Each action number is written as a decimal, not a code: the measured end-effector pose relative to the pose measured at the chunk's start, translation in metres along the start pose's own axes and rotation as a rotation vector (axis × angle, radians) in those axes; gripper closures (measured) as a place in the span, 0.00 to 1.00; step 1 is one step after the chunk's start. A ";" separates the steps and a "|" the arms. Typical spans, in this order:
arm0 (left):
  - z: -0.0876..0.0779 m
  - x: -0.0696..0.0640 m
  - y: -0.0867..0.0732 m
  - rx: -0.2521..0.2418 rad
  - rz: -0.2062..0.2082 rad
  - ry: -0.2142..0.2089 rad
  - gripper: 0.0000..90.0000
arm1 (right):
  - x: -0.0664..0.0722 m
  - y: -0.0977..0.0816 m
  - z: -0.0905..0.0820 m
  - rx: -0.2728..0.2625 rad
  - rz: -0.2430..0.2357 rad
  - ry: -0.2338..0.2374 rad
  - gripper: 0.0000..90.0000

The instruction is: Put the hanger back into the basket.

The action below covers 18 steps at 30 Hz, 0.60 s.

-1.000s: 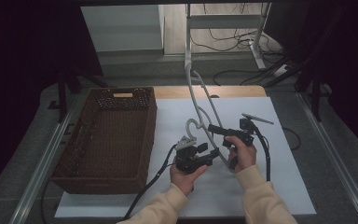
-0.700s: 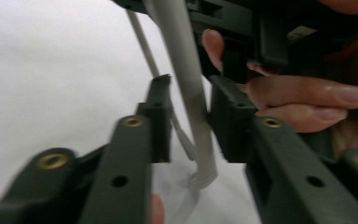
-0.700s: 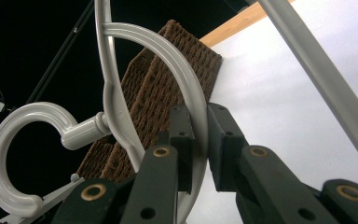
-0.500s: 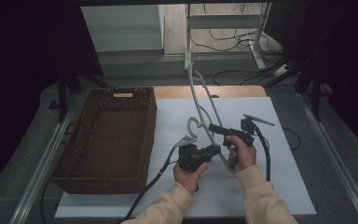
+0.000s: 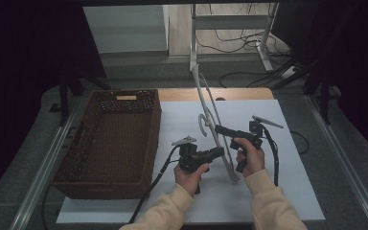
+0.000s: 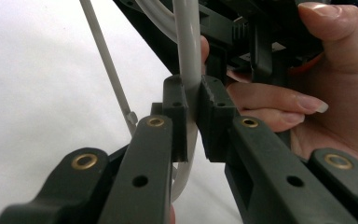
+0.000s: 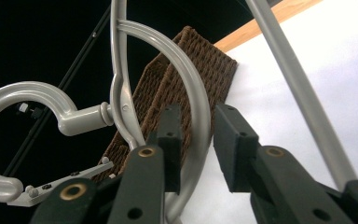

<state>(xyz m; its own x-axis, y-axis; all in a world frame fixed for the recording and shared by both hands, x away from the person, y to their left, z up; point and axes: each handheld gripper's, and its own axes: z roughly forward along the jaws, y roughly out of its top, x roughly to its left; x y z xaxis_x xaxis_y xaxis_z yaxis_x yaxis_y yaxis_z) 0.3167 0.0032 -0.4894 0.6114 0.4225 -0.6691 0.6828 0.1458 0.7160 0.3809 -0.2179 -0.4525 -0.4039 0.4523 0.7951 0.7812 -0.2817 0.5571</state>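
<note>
On the white table sheet [image 5: 292,158], beside the woven brown basket [image 5: 110,143], I hold a grey plastic hanger [image 5: 206,103] upright. I judge this a hand-over: my left gripper [image 5: 219,151] has just clamped shut on its smooth round bar, while my right gripper [image 5: 219,128] has just been opening, jaws slack around the curved arm. Next it must back clear.

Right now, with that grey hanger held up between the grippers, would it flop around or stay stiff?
Probably stiff: the hanger keeps its curves while standing tall off the table. Likely light, since the left gripper pinches one thin bar. Its smooth round bars may slip or swivel in the grip.
</note>
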 end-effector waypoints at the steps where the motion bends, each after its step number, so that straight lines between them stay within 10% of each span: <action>1: -0.002 0.001 0.001 0.004 0.003 0.000 0.91 | 0.000 0.001 -0.001 -0.004 -0.005 0.000 0.76; 18: -0.035 -0.006 0.016 0.064 0.042 -0.014 0.91 | -0.012 0.007 -0.050 -0.016 -0.127 -0.148 0.47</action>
<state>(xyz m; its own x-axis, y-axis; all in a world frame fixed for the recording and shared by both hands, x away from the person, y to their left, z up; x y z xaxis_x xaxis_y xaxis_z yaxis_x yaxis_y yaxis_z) 0.3101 0.0346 -0.4673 0.6454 0.4141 -0.6419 0.6801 0.0710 0.7297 0.3673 -0.2672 -0.4459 -0.4232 0.6046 0.6748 0.7203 -0.2272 0.6553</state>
